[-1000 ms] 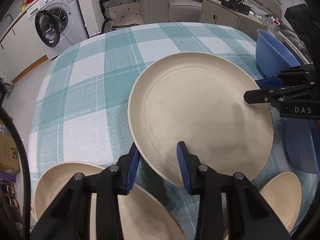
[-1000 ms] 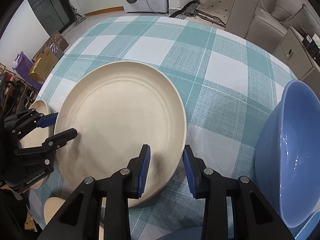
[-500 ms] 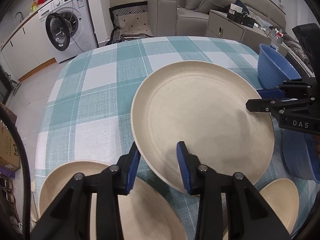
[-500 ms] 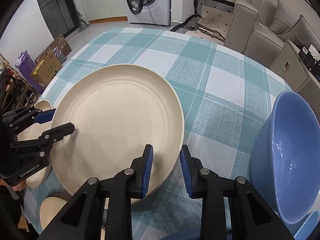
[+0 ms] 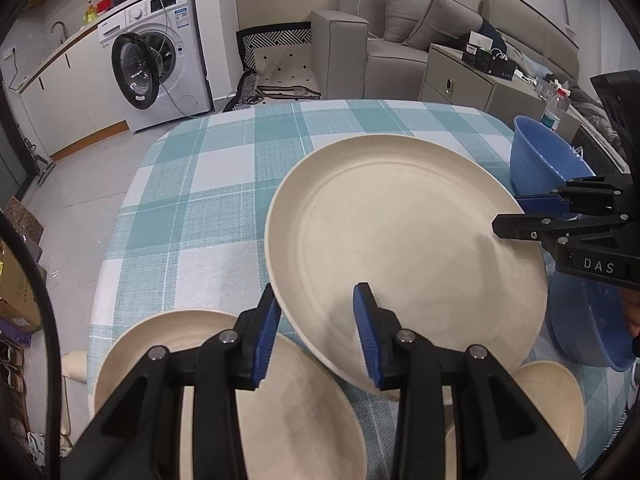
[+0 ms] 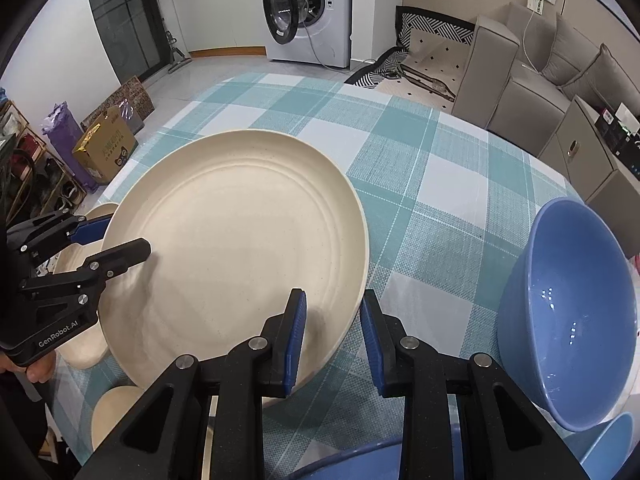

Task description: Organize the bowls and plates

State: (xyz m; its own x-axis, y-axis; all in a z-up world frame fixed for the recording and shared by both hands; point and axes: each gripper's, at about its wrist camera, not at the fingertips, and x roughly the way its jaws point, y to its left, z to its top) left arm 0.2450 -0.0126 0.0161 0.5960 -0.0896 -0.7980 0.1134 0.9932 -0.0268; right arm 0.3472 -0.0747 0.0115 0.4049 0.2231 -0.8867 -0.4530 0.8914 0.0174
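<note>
Cream plate (image 5: 404,240) is being pinched at opposite rims by left gripper (image 5: 316,330) and right gripper (image 6: 332,330), jaws nearly closed.

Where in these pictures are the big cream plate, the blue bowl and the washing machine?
big cream plate (image 6: 240,248): right wrist view, on its flat middle.
blue bowl (image 6: 568,320): right wrist view, on its inner wall.
washing machine (image 5: 160,60): left wrist view, on its white front beside the open door.

Checked tablecloth (image 5: 208,200), cream plates (image 5: 280,412), blue bowls (image 6: 568,320)
</note>
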